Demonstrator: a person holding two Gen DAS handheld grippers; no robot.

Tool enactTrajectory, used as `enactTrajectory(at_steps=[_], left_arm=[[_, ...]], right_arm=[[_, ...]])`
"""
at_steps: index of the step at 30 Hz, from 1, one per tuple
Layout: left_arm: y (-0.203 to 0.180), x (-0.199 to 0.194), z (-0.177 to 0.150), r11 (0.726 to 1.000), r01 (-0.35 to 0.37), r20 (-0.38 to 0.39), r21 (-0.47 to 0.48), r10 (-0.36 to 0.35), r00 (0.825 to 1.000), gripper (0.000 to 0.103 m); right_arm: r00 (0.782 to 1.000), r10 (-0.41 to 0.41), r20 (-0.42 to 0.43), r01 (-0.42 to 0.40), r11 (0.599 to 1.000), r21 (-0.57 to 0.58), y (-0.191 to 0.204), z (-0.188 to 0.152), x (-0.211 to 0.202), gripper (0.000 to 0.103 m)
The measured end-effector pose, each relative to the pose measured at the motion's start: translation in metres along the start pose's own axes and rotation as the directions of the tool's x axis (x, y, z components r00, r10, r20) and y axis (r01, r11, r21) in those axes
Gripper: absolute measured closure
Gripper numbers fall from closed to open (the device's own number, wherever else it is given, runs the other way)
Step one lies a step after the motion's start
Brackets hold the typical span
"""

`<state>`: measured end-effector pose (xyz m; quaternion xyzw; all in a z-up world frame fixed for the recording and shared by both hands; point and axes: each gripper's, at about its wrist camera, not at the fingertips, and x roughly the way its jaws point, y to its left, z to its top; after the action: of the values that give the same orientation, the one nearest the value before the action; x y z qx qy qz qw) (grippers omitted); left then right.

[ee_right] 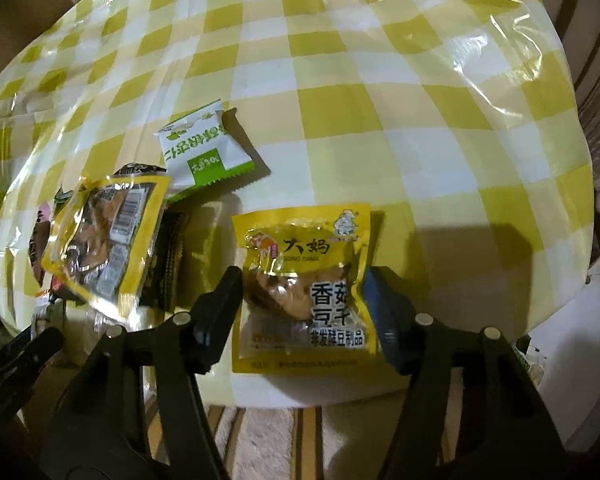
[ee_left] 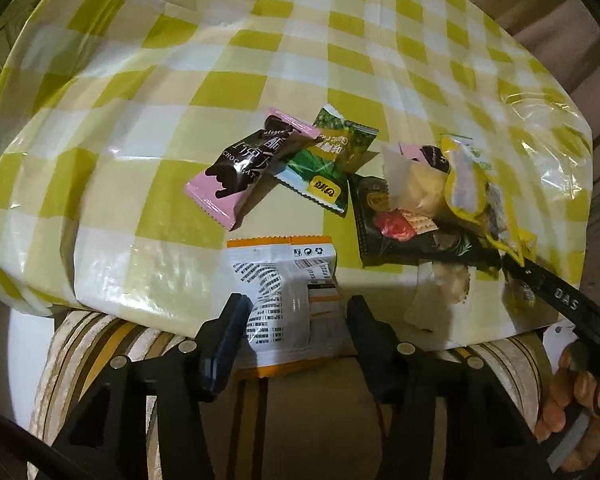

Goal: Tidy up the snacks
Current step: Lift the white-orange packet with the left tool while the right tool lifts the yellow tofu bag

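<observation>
While snacks are being sorted, a bench (ee_left: 340, 32) draped in a yellow-and-white checked cover is seen carrying the whole scatter of packets. A loose heap (ee_left: 428, 208) of wrappers is piled toward the left gripper's right side, with a pink chocolate bar (ee_left: 244, 168) and a green packet (ee_left: 332, 160) lying farther out. Nearest the bench edge, an orange-trimmed white packet (ee_left: 280, 292) is framed between the parted jaws of the left gripper (ee_left: 298, 312), its long axis running straight ahead along the fingers; no pad is seen pressing it. On the other side, a yellow tofu packet (ee_right: 304, 288) is bracketed by the right gripper (ee_right: 304, 296), jaws close at both edges, though firm contact cannot be confirmed. Each packet is judged reachable by its own gripper alone.
</observation>
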<state>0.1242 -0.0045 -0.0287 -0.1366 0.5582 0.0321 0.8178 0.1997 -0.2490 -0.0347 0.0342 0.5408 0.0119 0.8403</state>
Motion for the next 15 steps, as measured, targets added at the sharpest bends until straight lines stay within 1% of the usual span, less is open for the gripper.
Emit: enactTrajectory(at_steps=[3, 11, 13, 15], left_arm=[[0.002, -0.003, -0.003, 1.0, -0.001, 0.01, -0.01, 0.001, 1.0, 0.057], [0.005, -0.026, -0.021, 0.999, 0.013, 0.062, -0.035, -0.011, 0.998, 0.059], [0.003, -0.033, -0.025, 0.999, 0.017, 0.079, -0.03, -0.014, 0.997, 0.059], [0.002, -0.039, -0.029, 1.0, 0.02, 0.089, -0.024, -0.018, 0.996, 0.059]], right_arm=[[1.0, 0.013, 0.0, -0.013, 1.0, -0.003, -0.004, -0.005, -0.004, 0.041], [0.998, 0.067, -0.011, -0.068, 0.998, -0.007, -0.018, -0.019, -0.018, 0.044], [0.996, 0.091, -0.002, -0.091, 0.996, -0.002, -0.021, -0.022, -0.022, 0.044], [0.995, 0.094, 0.01, -0.094, 0.996, -0.004, -0.023, -0.023, -0.027, 0.044]])
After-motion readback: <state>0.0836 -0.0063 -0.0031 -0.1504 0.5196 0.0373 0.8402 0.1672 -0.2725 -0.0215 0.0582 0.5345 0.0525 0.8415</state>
